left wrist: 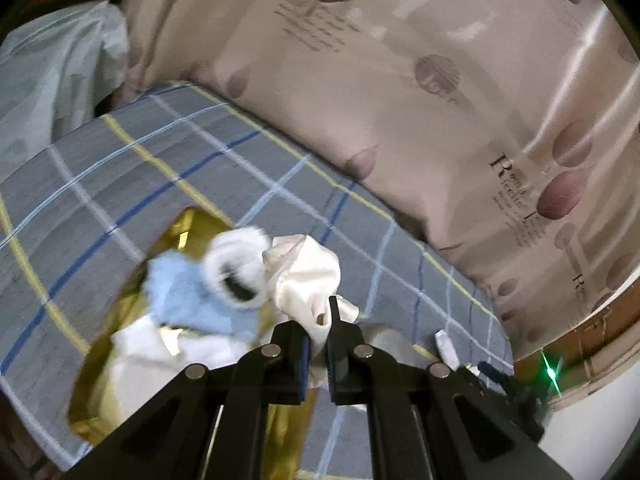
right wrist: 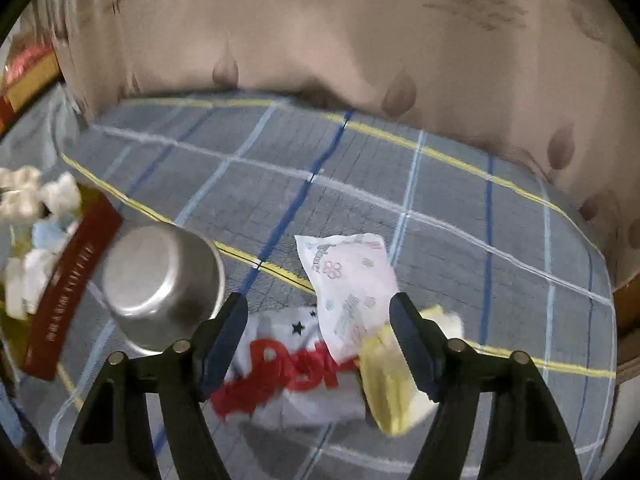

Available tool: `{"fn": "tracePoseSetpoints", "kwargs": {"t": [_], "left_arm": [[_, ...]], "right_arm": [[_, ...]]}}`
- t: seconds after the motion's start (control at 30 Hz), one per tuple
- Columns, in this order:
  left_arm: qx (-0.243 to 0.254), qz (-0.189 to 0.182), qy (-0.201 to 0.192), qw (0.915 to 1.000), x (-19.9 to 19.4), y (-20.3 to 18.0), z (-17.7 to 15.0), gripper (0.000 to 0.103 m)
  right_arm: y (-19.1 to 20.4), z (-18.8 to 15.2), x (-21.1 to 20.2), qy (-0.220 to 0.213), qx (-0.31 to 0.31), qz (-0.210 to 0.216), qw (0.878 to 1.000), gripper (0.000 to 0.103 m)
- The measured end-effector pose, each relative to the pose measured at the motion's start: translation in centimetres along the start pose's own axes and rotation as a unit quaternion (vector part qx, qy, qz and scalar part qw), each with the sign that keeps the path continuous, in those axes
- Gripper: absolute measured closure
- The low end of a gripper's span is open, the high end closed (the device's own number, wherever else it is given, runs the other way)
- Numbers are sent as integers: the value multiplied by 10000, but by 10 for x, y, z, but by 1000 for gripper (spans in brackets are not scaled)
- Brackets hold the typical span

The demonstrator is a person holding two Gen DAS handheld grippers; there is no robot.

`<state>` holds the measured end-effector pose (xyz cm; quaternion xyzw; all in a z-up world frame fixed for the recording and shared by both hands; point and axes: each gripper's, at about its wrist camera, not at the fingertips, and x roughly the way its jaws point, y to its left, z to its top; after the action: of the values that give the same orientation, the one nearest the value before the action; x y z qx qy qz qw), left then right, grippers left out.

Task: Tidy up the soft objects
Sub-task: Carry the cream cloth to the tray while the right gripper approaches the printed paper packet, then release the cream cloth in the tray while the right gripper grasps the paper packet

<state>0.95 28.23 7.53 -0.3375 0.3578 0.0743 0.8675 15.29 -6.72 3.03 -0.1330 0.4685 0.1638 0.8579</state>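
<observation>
My left gripper (left wrist: 318,322) is shut on a cream satin cloth (left wrist: 304,276) and holds it above a gold box (left wrist: 100,392). The box holds a blue fuzzy cloth (left wrist: 188,292), a white fuzzy sock (left wrist: 236,256) and white cloth (left wrist: 136,352). My right gripper (right wrist: 320,312) is open and empty above a pile on the checked bedsheet (right wrist: 360,184): a white packet with flower print (right wrist: 352,284), a white cloth with red letters (right wrist: 288,372) and a yellow cloth (right wrist: 392,388). The gold box with its red side (right wrist: 68,292) shows at the far left of the right wrist view.
A steel cup (right wrist: 160,284) lies beside the pile, left of my right gripper. Beige pillows with purple spots (left wrist: 440,100) line the far edge of the bed. A pale blue cloth (left wrist: 52,72) lies at the back left. A wooden bed frame (left wrist: 592,344) is at the right.
</observation>
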Motion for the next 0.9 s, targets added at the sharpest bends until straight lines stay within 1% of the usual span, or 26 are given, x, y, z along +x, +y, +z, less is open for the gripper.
{"fn": "tracePoseSetpoints", "kwargs": {"t": [0.1,0.2,0.27,0.33,0.37,0.4,0.43,0.47,0.53,0.57,0.63,0.73,0.83,0.87,0.9], "left_arm": [[-5,172,-47,9998,-12,15,-8,97],[-75,217,-48,9997,-20,30,-16,97],[-125,216,-7,9997,-23,39,-20,97],[-151,233,47,9996,-23,44,-21,97],[-169,230,68,9996,-22,46,-22,97],[-187,210,99,9996,-21,47,-23,97],[-189,191,134,9996,-20,47,-25,97],[-179,182,158,9995,-20,47,-26,97],[-115,126,222,9996,-18,42,-28,97],[-64,108,243,9996,-17,39,-30,97],[89,101,304,9994,-15,31,-34,97],[277,127,387,9988,-9,22,-40,97],[407,146,561,9975,-1,17,-46,96],[471,144,617,9969,2,14,-49,94],[527,171,652,9963,4,13,-51,90]], "right_arm": [[4,5,15,114,-151,-310,9993,33],[3,5,25,221,-206,-512,9982,33],[2,5,30,274,-203,-589,9977,36],[1,6,35,361,-171,-638,9972,48],[0,6,38,420,-145,-650,9969,50],[-1,6,41,462,-107,-617,9970,54],[-2,6,42,478,-83,-594,9971,60],[-2,6,43,497,-67,-591,9970,63],[-4,7,45,530,-27,-539,9971,72],[-5,7,46,558,0,-503,9972,75],[-7,7,47,568,31,-470,9973,87],[-10,7,47,526,59,-408,9978,94],[-12,7,42,379,48,-398,9985,98],[-14,8,40,323,78,-373,9988,98],[-16,9,37,271,125,-337,9990,98]]}}
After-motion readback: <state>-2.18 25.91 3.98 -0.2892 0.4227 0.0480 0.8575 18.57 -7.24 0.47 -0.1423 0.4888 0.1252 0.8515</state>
